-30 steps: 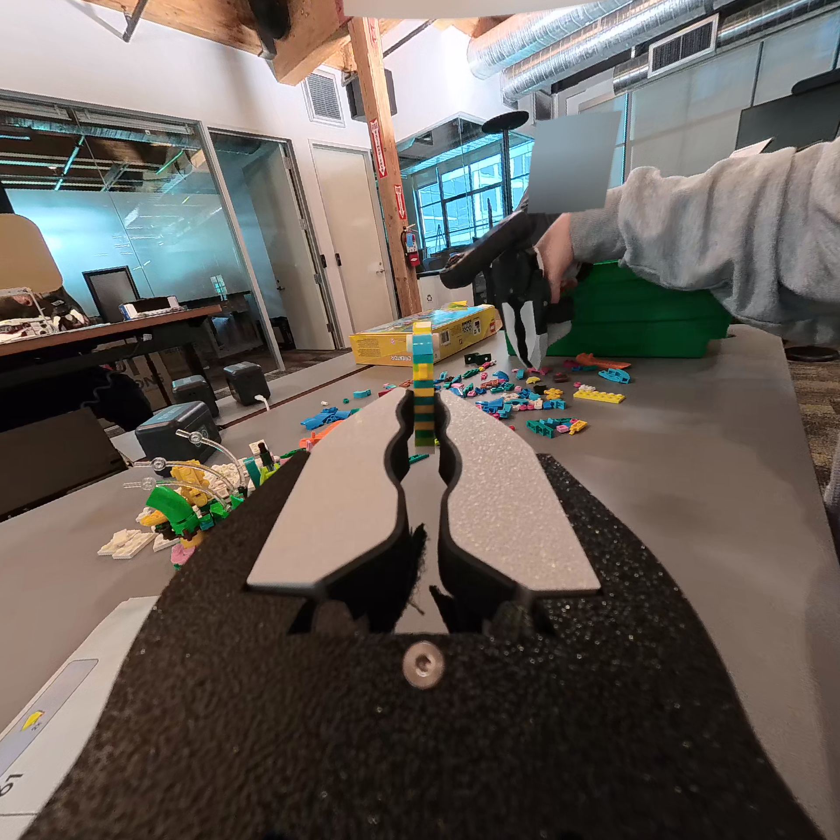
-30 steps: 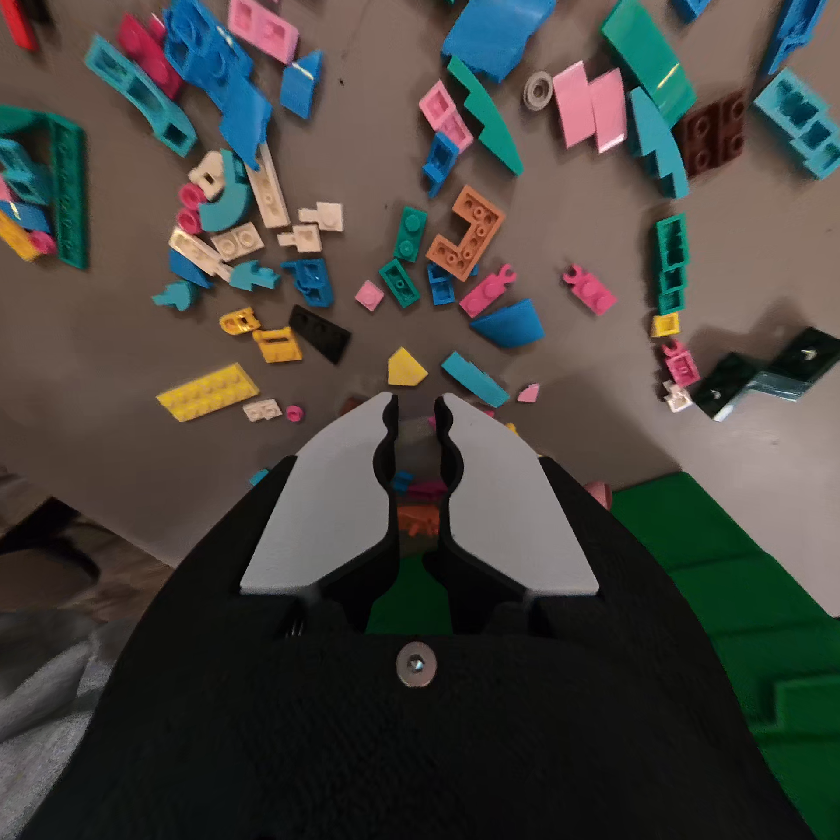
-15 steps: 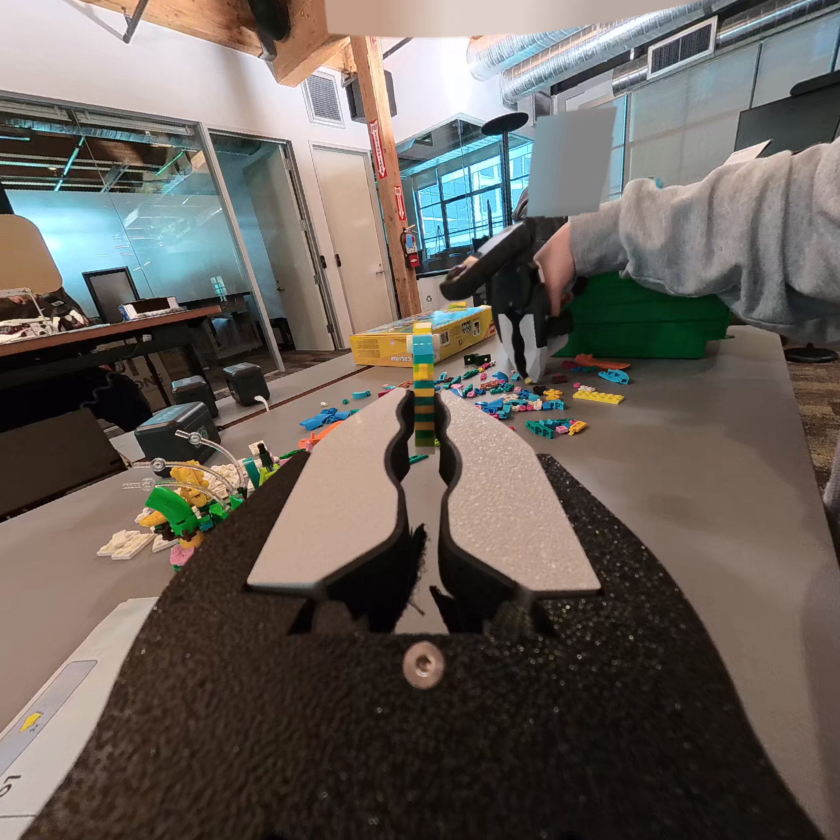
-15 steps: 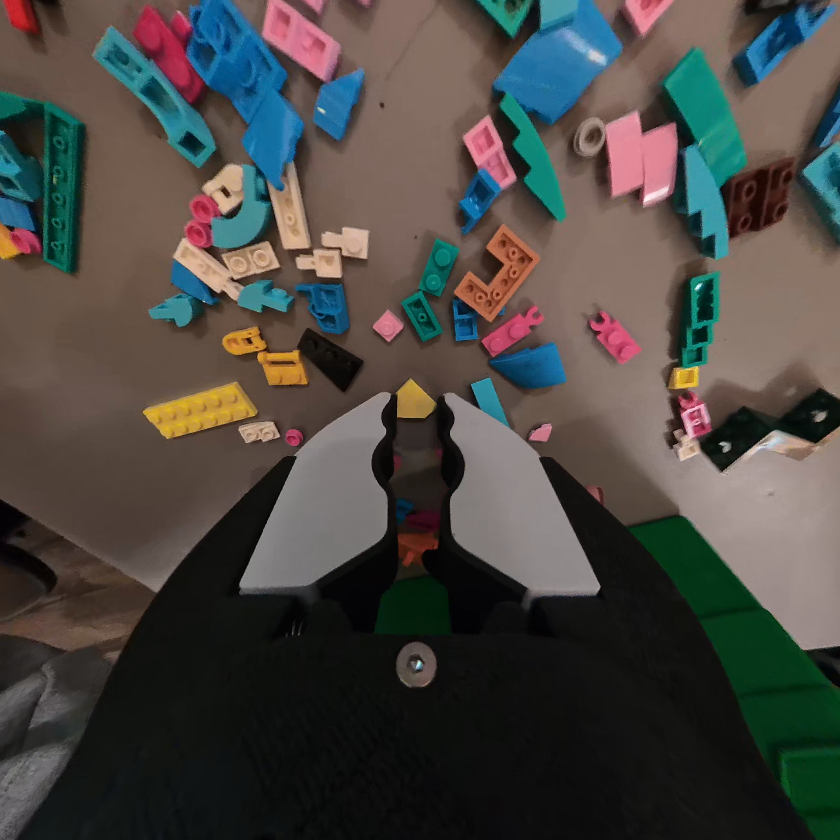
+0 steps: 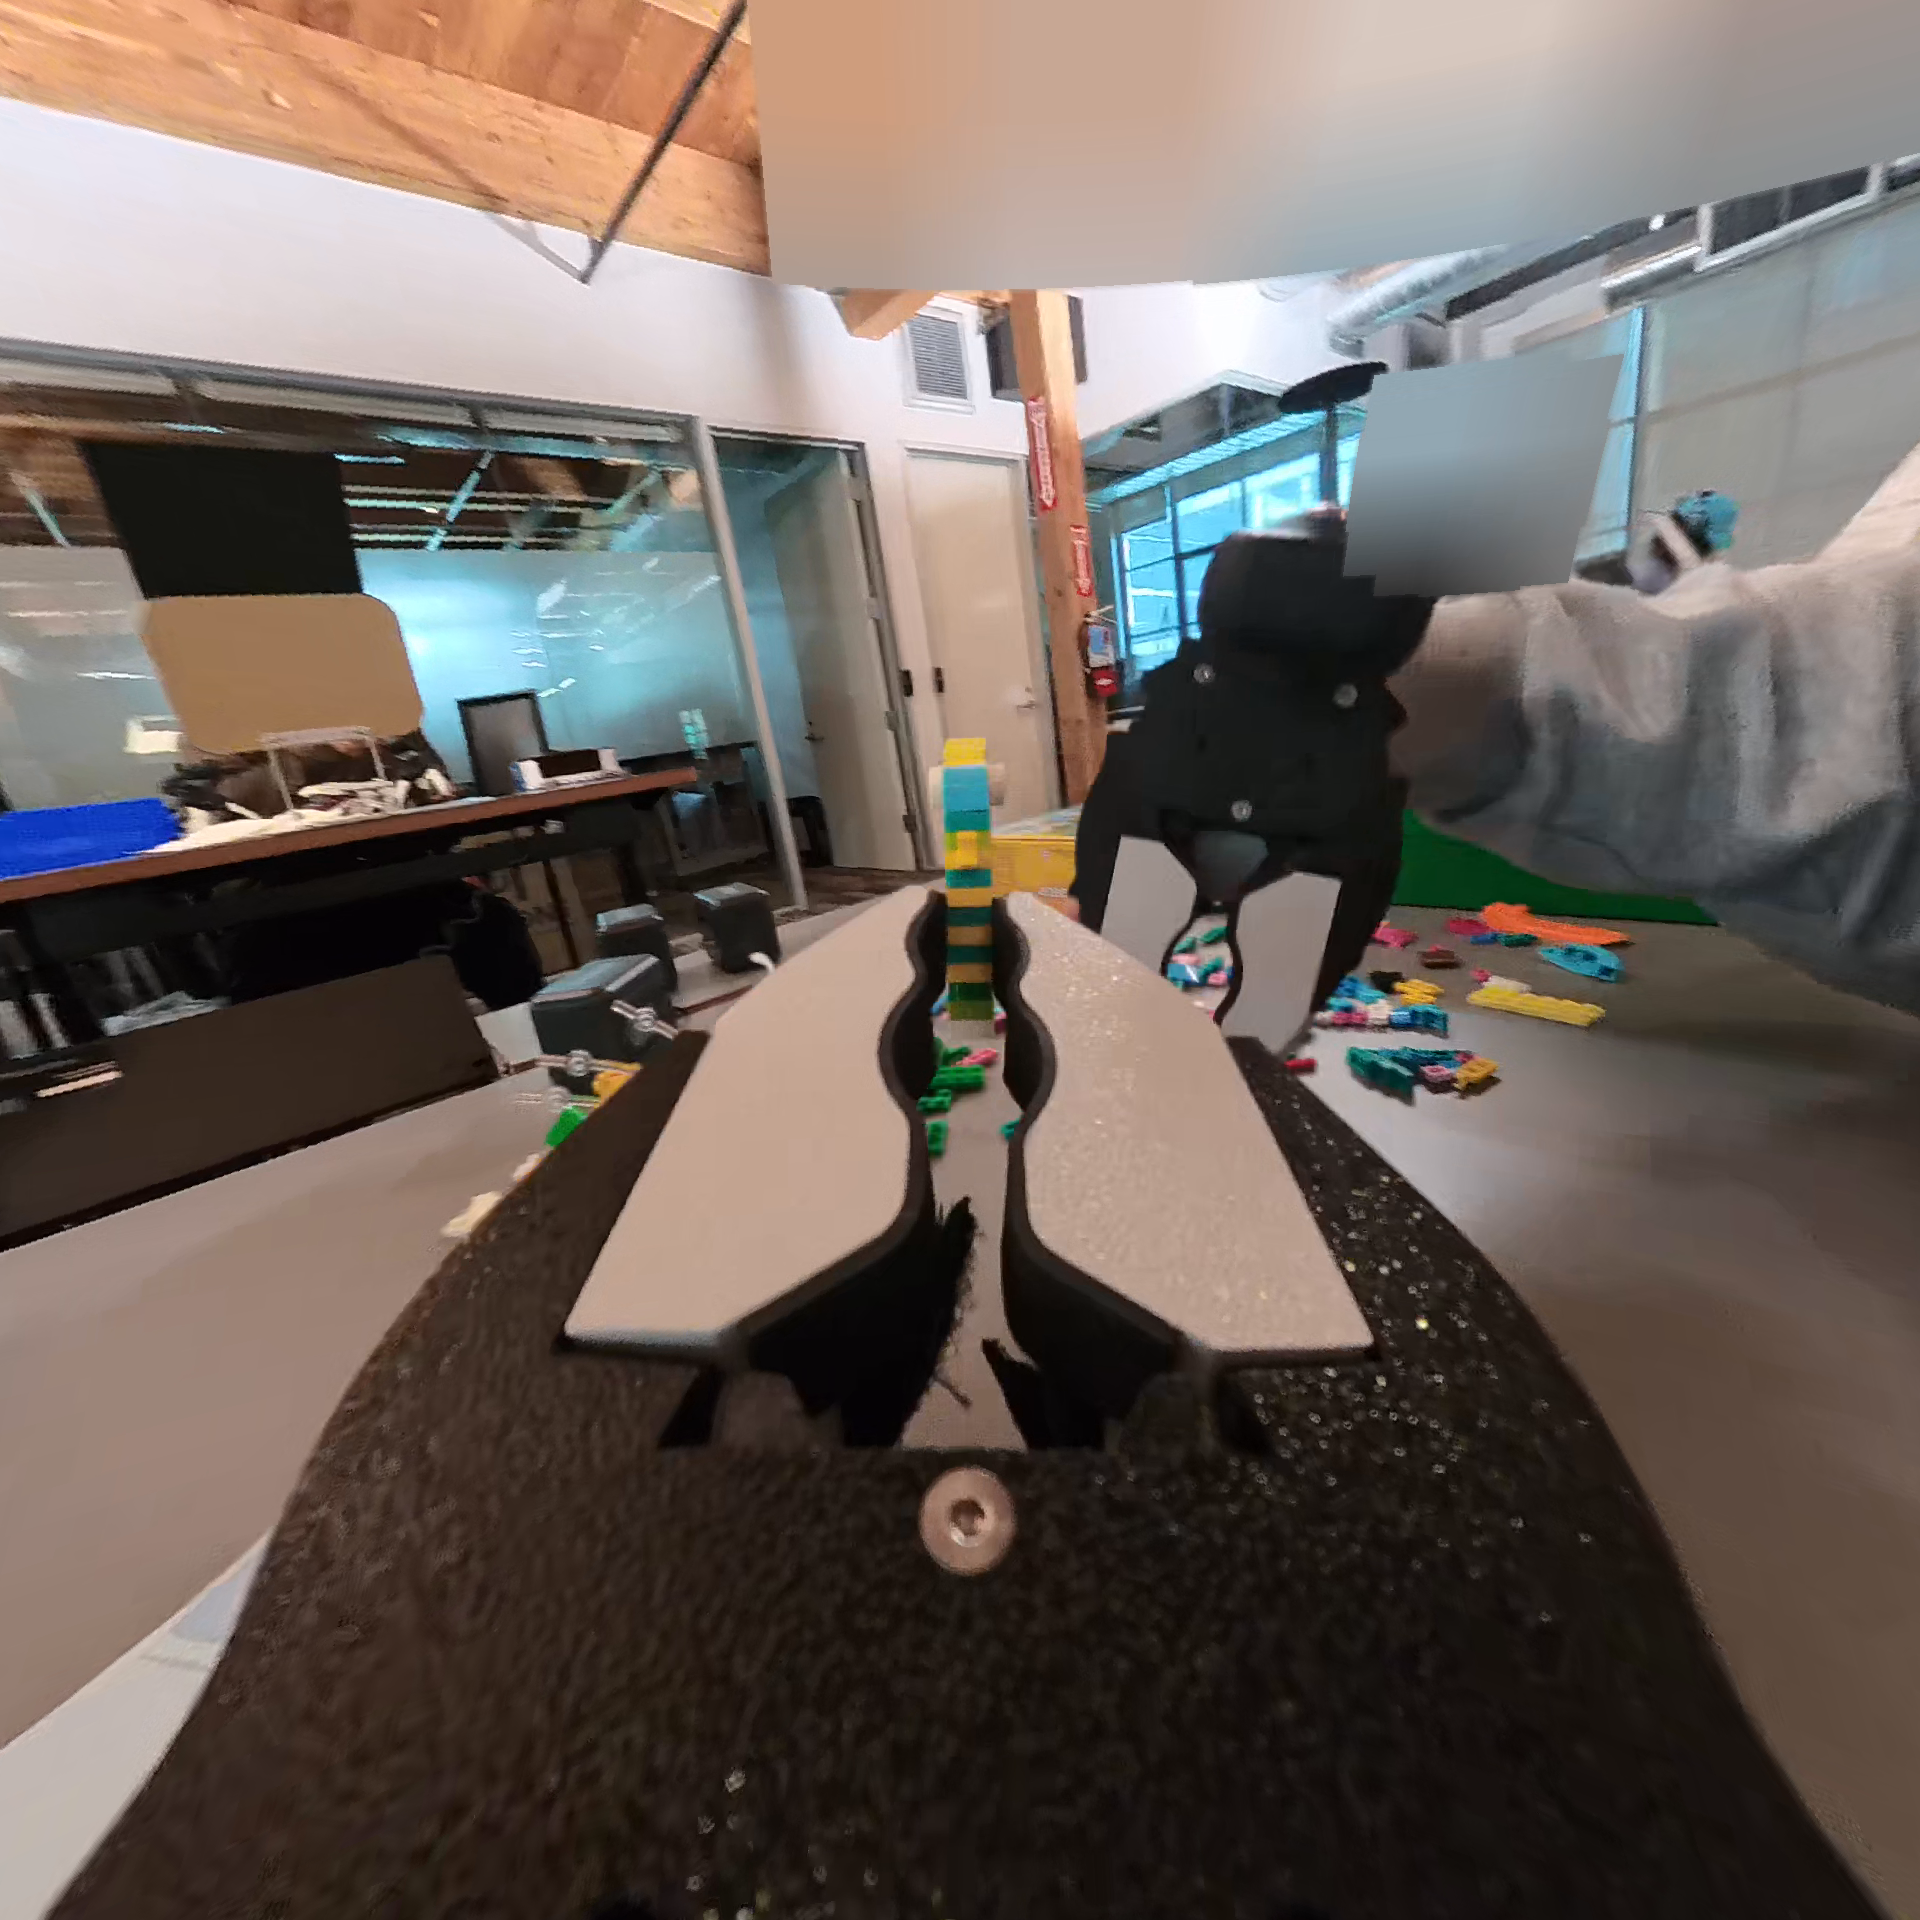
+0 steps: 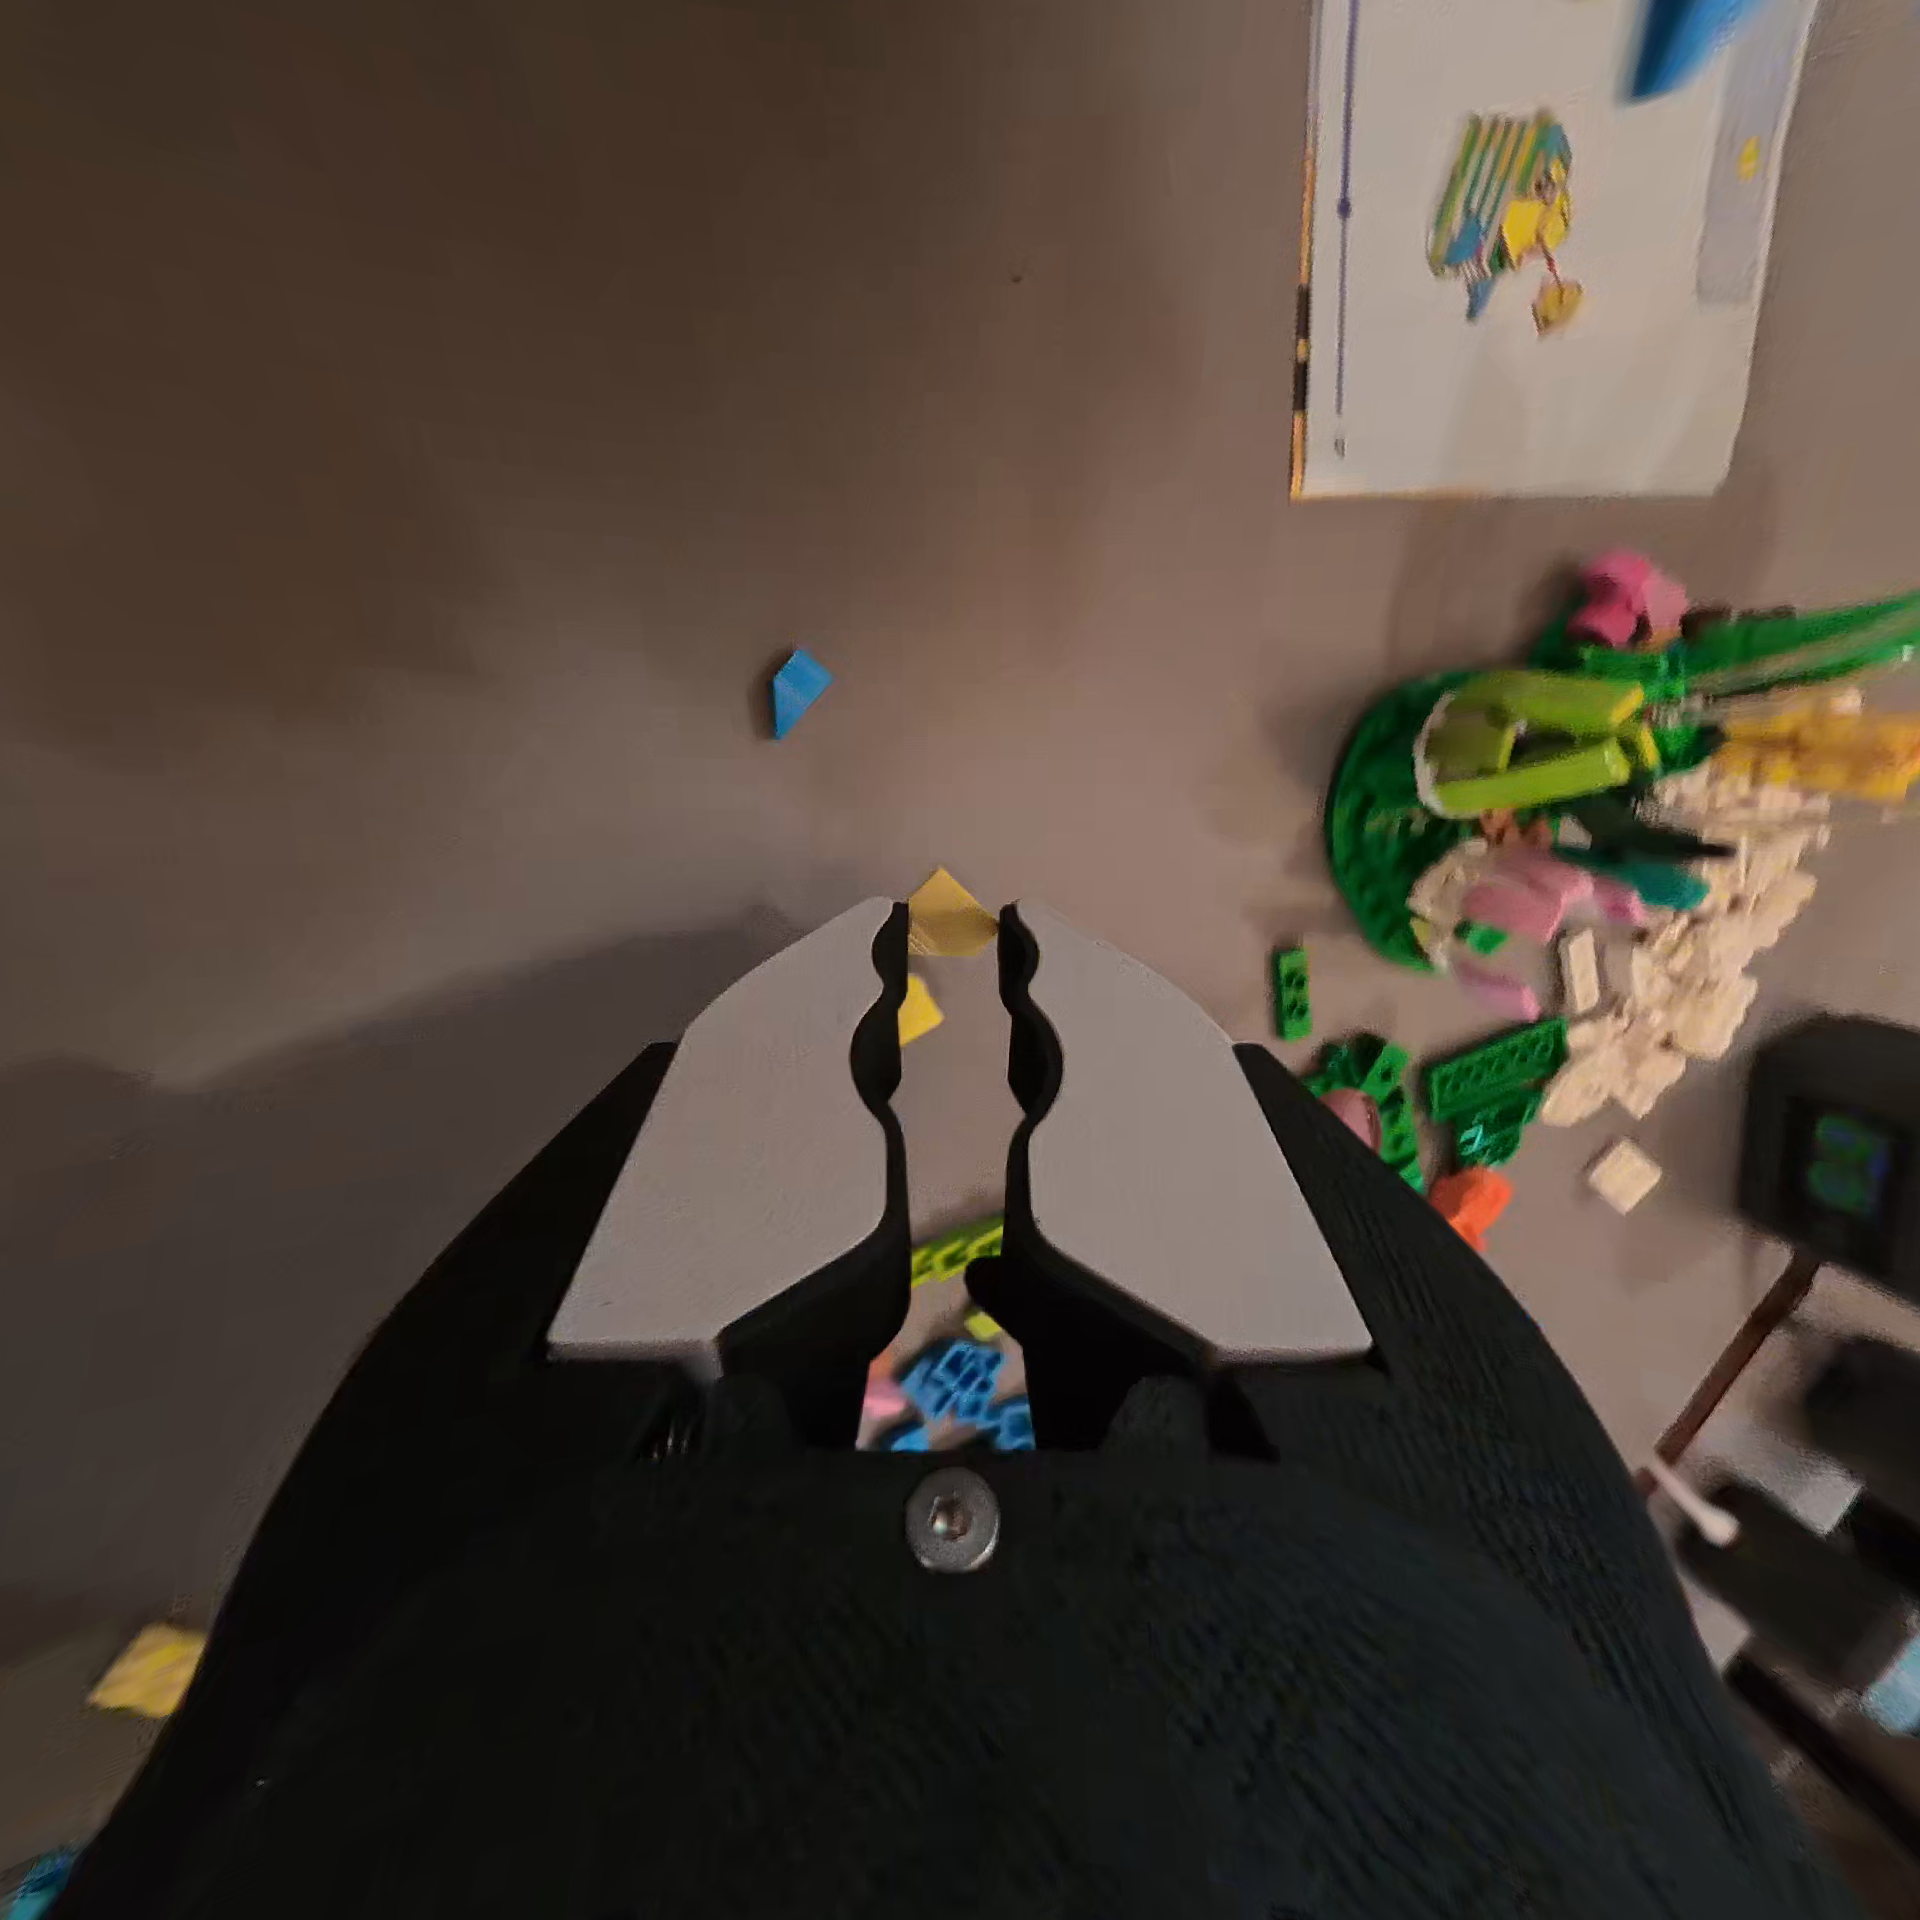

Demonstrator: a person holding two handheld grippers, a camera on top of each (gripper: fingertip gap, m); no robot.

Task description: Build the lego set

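Surface (image 6: 416,520), grey and matte, carries scattered bricks. Left hand-held gripper (image 5: 968,914) clamps an upright striped yellow, teal and green brick tower (image 5: 966,883); right hand-held gripper (image 6: 951,914) pinches a small yellow wedge brick (image 6: 943,920) above it.

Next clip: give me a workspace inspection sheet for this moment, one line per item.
Surface: grey table, mostly bare in the right wrist view.
Job's things: striped brick stack; yellow wedge piece; instruction sheet; green partial build.
Clutter: loose bricks; lone blue piece.
Grippers: left gripper shut on the stack; right gripper shut on the wedge.
Cables: nothing seen.
Surroundings: office, glass partitions, wooden post, yellow box.
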